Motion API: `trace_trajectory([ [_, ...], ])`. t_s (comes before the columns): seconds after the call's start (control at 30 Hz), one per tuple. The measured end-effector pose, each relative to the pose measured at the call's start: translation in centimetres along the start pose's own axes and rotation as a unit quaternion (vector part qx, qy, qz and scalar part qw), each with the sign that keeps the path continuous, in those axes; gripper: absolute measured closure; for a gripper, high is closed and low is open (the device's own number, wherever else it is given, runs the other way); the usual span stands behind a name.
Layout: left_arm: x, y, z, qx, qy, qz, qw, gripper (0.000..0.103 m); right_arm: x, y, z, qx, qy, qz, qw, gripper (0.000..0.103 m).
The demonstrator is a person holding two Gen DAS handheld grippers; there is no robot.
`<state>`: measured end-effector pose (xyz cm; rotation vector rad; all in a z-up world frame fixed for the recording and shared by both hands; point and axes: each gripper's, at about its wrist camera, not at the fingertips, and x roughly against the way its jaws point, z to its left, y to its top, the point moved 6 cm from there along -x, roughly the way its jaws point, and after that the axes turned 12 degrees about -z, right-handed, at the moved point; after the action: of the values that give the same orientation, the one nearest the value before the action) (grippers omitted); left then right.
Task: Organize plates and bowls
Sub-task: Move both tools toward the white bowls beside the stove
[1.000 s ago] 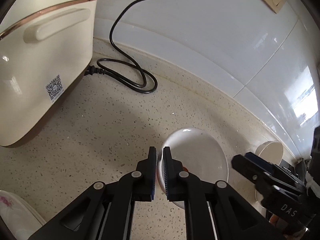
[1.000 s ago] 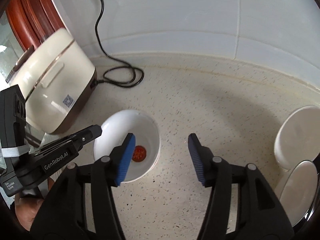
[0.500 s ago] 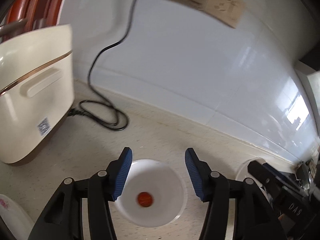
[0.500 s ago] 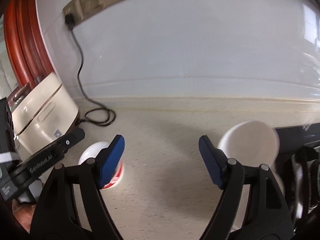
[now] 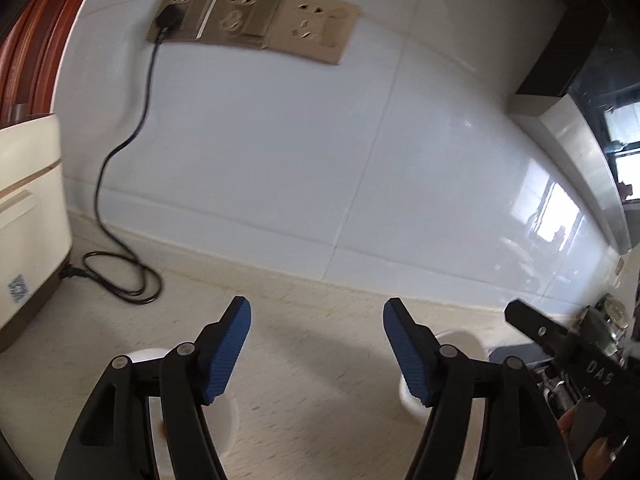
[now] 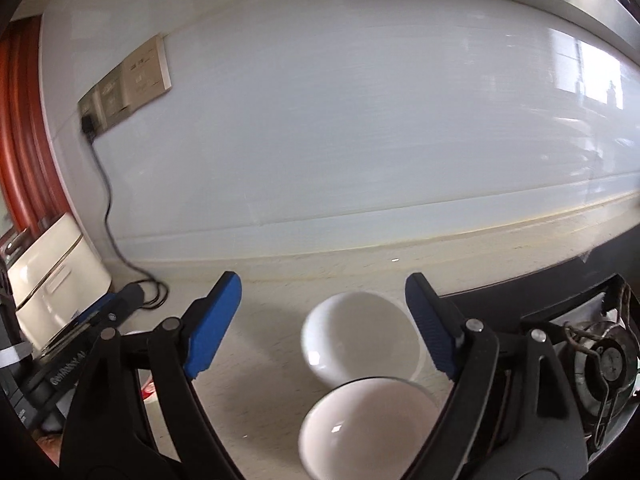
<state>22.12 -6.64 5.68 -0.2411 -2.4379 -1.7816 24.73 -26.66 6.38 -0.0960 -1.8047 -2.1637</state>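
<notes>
Two white bowls [image 6: 360, 336] sit close together on my speckled counter [image 6: 272, 352], and I take the cream rice cooker [image 6: 56, 280] at the counter's left end as my landmark. Both bowls lie well to the right of the cooker, at the edge of the black hob [image 6: 540, 292]; the nearer bowl [image 6: 368, 424] touches or overlaps the farther one, I cannot tell which.

My right gripper [image 6: 324, 320] has just been opening and now stands wide, nothing between its blue pads [image 6: 212, 320]. The farther bowl shows in the gap between the fingers, close to the right-hand one, and the nearer bowl lies below it, partly behind that finger — neither is touched.

A third bowl [image 5: 192, 412], also white, rests nearer the cooker, to its right. My left gripper [image 5: 316, 340] has just been opening too and its jaws are well apart, empty; this bowl lies low behind the left-hand finger, mostly hidden. From the right wrist view only a scrap of it with a red mark [image 6: 150, 390] peeps out beside the other gripper.

The cooker's black cable [image 5: 120, 276] coils on the counter just right of it and runs up the white tiled wall [image 5: 280, 160] to the sockets [image 5: 248, 20].
</notes>
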Motion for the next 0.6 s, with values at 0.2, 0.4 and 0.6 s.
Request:
trace_trajectory([
  [0.2, -1.8, -0.8, -2.3, -0.002, -0.017, -0.017, 0.9997, 0.029, -0.3, 0.0, -3.3, -0.003, -0.028, -0.004, 1.0, 0.017],
  [0.4, -5.6, -2.4, -3.7, 0.037, -0.05, 0.034, 0.9975, 0.027, -1.0, -1.0, -6.0, -0.008, -0.05, 0.018, 0.999, 0.016],
  [0.6, -7.2, -5.2, -4.8, 0.047, -0.102, 0.06, 0.9918, 0.027, -1.8, -2.5, -8.1, -0.027, -0.056, 0.054, 0.997, 0.016],
])
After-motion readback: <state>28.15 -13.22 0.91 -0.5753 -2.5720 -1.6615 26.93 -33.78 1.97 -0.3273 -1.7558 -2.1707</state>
